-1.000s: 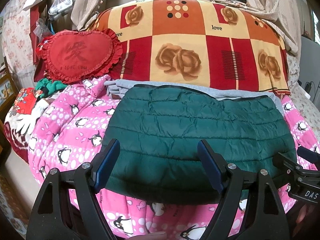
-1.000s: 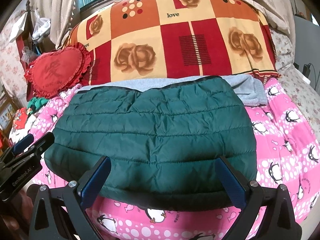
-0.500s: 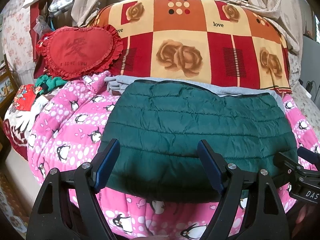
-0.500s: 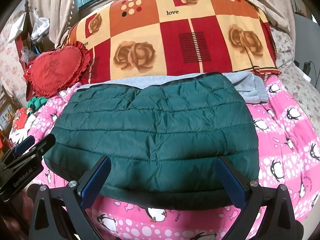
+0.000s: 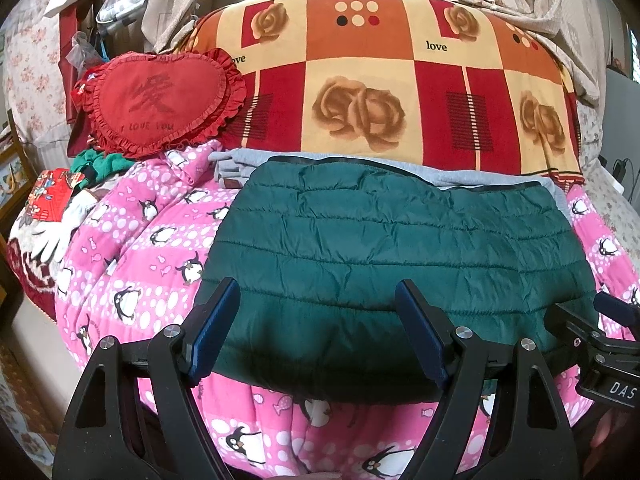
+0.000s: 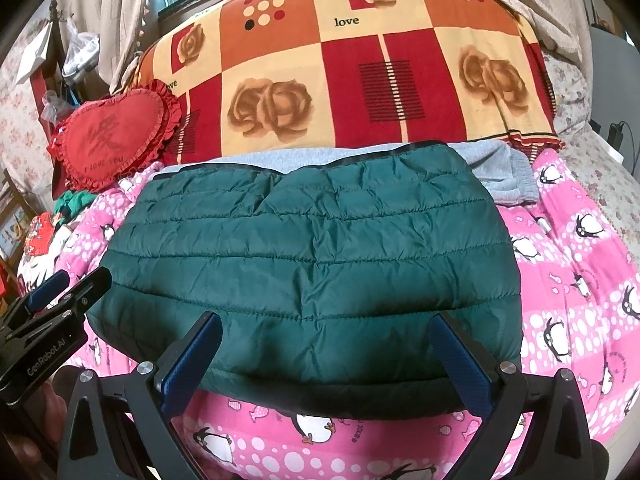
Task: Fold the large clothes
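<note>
A dark green quilted jacket (image 5: pixel 380 248) lies folded into a flat rectangle on a pink penguin-print quilt (image 5: pixel 152 240); it also shows in the right wrist view (image 6: pixel 312 256). A grey garment (image 6: pixel 496 180) lies folded behind it, partly under it. My left gripper (image 5: pixel 316 320) is open and empty, just in front of the jacket's near edge. My right gripper (image 6: pixel 324 352) is open and empty, also in front of the near edge. Each gripper shows at the side of the other's view.
A red, orange and cream rose-patterned blanket (image 5: pixel 380 80) is piled behind the clothes. A red heart-shaped cushion (image 5: pixel 160 100) leans at the left. Green cloth and other items (image 5: pixel 96 164) lie at the bed's left edge. The quilt (image 6: pixel 580 264) extends to the right.
Both grippers have drawn back slightly from the jacket, staying open. The jacket has not moved.
</note>
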`<state>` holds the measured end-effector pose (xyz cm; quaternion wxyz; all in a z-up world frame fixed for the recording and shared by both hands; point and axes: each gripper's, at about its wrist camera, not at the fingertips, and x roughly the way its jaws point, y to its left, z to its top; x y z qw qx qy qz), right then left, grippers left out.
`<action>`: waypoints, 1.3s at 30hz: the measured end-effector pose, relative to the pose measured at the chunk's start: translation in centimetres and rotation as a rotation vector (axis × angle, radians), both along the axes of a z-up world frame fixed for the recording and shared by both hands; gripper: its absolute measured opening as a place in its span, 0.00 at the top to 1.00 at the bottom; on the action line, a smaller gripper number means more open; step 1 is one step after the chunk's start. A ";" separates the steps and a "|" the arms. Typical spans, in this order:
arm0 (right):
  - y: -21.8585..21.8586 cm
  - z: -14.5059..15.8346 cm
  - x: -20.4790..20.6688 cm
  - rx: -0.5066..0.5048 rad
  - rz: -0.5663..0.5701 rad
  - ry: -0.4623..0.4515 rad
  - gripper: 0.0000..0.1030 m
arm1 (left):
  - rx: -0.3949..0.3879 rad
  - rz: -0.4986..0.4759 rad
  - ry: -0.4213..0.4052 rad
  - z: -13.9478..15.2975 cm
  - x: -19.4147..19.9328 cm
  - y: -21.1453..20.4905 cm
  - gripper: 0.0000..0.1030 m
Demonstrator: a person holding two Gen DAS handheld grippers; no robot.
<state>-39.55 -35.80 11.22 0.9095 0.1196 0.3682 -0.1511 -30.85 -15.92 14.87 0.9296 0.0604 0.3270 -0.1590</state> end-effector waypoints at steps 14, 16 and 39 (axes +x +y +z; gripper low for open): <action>-0.2 -0.4 0.3 0.004 0.004 0.014 0.00 | 0.001 -0.008 0.017 -0.7 0.0 0.3 0.22; -0.1 -0.5 0.3 0.005 0.003 0.015 0.00 | 0.001 -0.009 0.018 -0.6 0.0 0.2 0.22; 0.1 -1.1 0.5 0.016 0.005 0.032 0.00 | 0.017 -0.019 -0.007 -1.0 0.1 0.2 0.22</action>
